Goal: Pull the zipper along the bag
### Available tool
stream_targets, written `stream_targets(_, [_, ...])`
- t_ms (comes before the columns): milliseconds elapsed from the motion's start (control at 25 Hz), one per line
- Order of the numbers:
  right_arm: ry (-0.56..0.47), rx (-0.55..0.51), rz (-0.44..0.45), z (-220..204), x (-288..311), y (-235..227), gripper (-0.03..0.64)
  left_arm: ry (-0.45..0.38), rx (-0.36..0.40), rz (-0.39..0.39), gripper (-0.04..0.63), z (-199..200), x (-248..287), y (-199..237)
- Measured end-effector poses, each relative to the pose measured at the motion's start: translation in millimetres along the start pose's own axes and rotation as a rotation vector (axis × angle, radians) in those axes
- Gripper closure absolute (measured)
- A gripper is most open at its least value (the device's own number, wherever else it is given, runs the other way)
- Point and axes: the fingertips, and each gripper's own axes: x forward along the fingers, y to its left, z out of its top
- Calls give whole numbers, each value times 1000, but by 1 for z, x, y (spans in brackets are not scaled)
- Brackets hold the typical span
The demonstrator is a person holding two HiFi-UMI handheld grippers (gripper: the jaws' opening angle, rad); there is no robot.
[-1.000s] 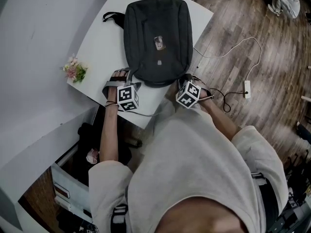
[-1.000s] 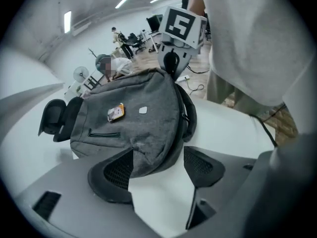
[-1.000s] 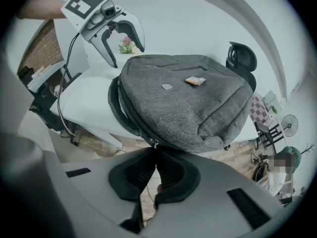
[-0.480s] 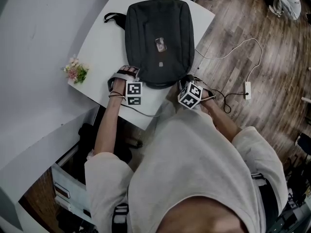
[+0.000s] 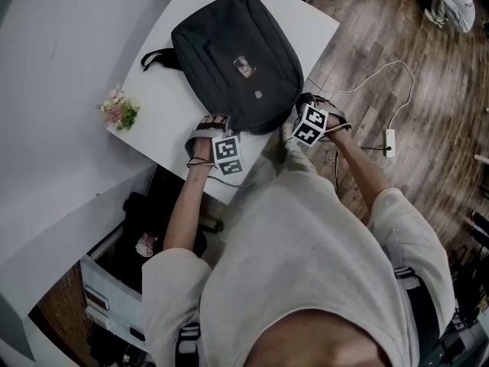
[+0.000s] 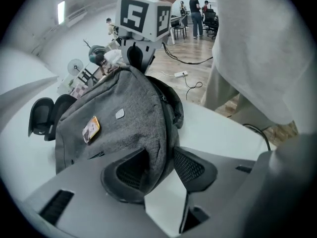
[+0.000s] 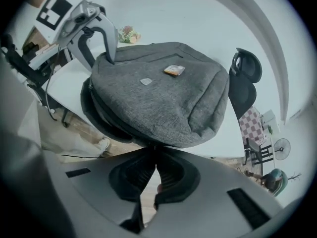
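Observation:
A dark grey backpack (image 5: 237, 60) lies flat on the white table (image 5: 164, 90), with its bottom end toward me. My left gripper (image 5: 216, 128) is at the bag's near left edge. In the left gripper view its jaws (image 6: 153, 165) have just been closing, and a fold of the bag (image 6: 114, 123) is pinched between the pads. My right gripper (image 5: 302, 112) is at the bag's near right corner. Its jaws (image 7: 154, 155) are shut at the dark zipper rim of the bag (image 7: 158, 93). The pull itself is hidden between the pads.
A small bunch of flowers (image 5: 117, 109) lies at the table's left corner. A white cable and power strip (image 5: 389, 140) lie on the wooden floor to the right. The bag's strap loop (image 5: 153, 56) sticks out at its far left. A black chair (image 7: 245, 83) stands behind the table.
The bag has swung round, its far end going left. My right gripper moved up and right along the table edge. My left gripper moved right and down onto the bag's edge.

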Motion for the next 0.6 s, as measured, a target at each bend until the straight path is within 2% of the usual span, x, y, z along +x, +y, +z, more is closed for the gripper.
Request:
stream_targets(240, [36, -108, -68, -7, 18, -59, 597, -15, -119, 18, 400, 44, 7, 1])
stream_targets(400, [67, -181, -97, -5, 24, -92, 597, -29, -146, 22, 402, 69, 15, 8])
stream_targets(600, [98, -175, -124, -9, 29, -120, 597, -77, -247, 14, 404, 91, 25, 21])
